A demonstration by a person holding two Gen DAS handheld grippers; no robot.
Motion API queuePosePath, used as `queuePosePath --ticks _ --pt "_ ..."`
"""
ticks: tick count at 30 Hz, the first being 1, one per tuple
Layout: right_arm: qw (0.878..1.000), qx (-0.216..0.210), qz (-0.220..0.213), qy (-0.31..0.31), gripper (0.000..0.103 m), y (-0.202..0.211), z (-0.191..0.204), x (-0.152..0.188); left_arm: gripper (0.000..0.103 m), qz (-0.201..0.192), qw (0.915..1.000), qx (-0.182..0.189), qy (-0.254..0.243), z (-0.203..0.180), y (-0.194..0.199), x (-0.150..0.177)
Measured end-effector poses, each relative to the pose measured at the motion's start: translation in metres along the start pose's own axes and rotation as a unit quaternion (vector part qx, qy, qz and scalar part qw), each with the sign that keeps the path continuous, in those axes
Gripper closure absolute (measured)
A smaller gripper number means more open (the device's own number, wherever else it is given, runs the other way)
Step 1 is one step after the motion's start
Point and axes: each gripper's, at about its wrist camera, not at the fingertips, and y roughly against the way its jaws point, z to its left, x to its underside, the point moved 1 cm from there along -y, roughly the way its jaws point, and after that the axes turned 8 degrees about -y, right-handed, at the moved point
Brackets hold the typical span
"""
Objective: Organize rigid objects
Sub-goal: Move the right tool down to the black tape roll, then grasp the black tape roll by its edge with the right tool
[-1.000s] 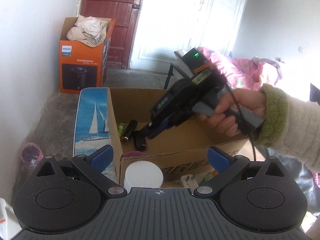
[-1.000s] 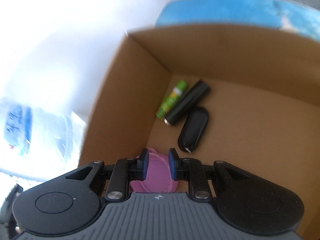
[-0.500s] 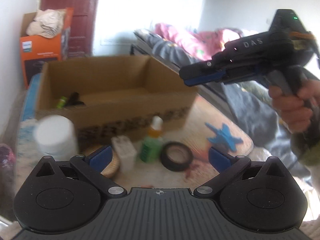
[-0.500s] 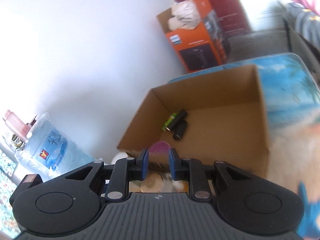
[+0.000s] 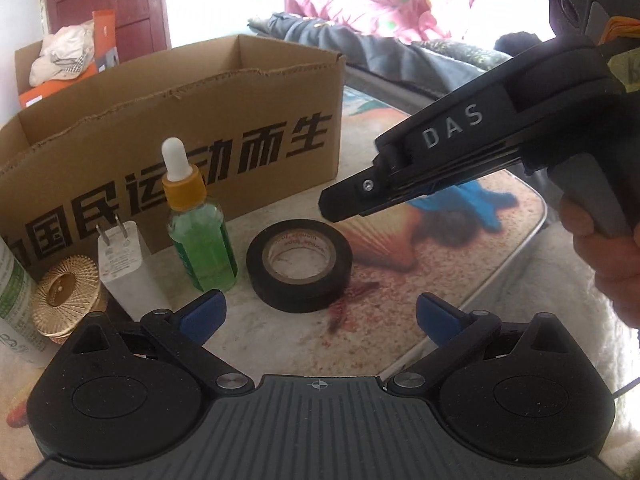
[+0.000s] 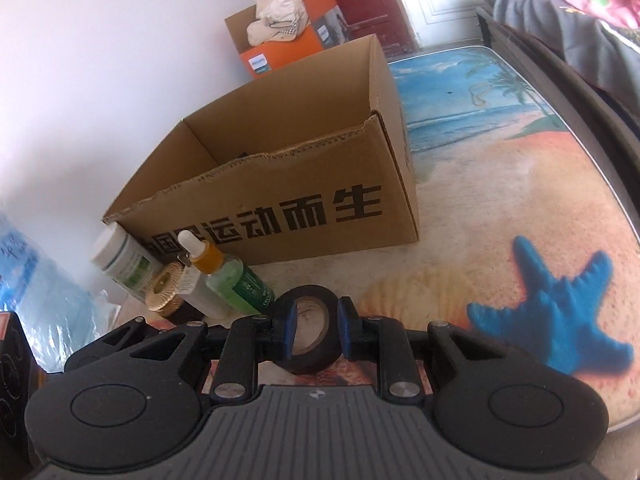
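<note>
A black tape roll [image 5: 299, 265] lies flat on the table in front of the cardboard box [image 5: 168, 136]. A green dropper bottle [image 5: 198, 232], a white charger plug [image 5: 124, 268], a gold round lid [image 5: 66, 296] and a white bottle [image 5: 14, 292] stand to its left. My left gripper [image 5: 318, 314] is open and empty, just short of the tape. My right gripper [image 6: 314, 332] hovers above the tape roll [image 6: 310, 354], its jaws narrowly apart and holding nothing; it shows in the left wrist view [image 5: 360, 196] too.
The box [image 6: 280, 184] stands on a beach-print table [image 6: 500, 208] with a blue starfish picture [image 6: 556, 312]. A water jug [image 6: 36, 292] is at the left. An orange carton [image 6: 288, 48] and a bed [image 5: 400, 32] are behind.
Both grippers have pulled back from over the box and come down toward the tape roll. The right gripper's jaws have parted a little. The box's inside is now mostly hidden.
</note>
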Motion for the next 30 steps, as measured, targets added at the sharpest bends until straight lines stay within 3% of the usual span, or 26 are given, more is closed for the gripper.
queuePosePath --ticks 5,9,13,15,19,22,30 --pt "1.000 -0.007 0.011 0.015 0.082 -0.019 -0.002 -0.001 0.011 0.003 0.9996 0.018 0.020 0.003 -0.009 -0.001" --pt "0.999 -0.018 0.019 0.023 0.085 -0.020 0.000 0.001 0.013 -0.004 0.9994 0.027 0.023 0.004 -0.010 0.000" --pt "0.998 -0.039 0.051 0.021 0.086 -0.021 0.004 0.011 0.022 -0.012 0.9975 0.066 0.022 0.002 -0.006 0.001" --pt "0.998 -0.028 0.049 0.041 0.087 -0.018 0.010 0.019 0.021 -0.015 0.9971 0.074 0.005 -0.004 0.001 0.003" --pt "0.998 -0.010 0.022 0.059 0.086 -0.003 0.015 0.018 0.021 -0.016 0.9977 0.055 -0.036 -0.017 0.008 0.008" --pt "0.996 0.032 -0.003 0.078 0.085 0.001 0.013 0.011 0.020 -0.018 0.9984 0.039 -0.036 -0.016 0.005 0.010" --pt "0.993 0.068 0.015 0.091 0.084 -0.018 0.004 0.011 0.022 -0.010 0.9997 0.012 -0.019 -0.004 -0.020 0.000"
